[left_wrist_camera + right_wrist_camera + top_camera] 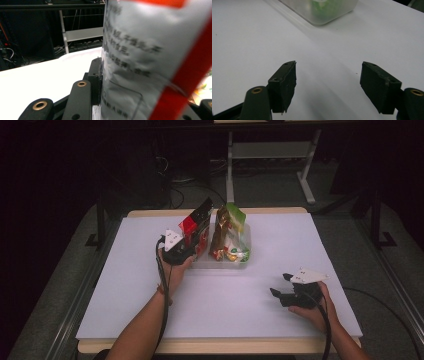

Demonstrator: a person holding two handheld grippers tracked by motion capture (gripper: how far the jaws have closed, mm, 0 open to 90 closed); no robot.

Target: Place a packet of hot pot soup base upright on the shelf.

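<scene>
Red-black pouch [196, 227] stood in clear bin's [247, 251] left end, beside brown-green pouches [228, 232]. Left gripper [186, 246] loosened around it, pouch between jaws; topple risked if snagged. Right gripper [281, 290] held wide, empty, right of bin.

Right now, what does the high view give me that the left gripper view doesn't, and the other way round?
High view: the clear bin holding a brown-and-green pouch, and the right claw, open and empty, low over the white table. Left gripper view: blurred print on the red pouch close up, standing between the jaws of the left claw, one pad against it, the other seemingly apart. Both: that red pouch at the left claw, the white table, and the white desk frame behind.
</scene>
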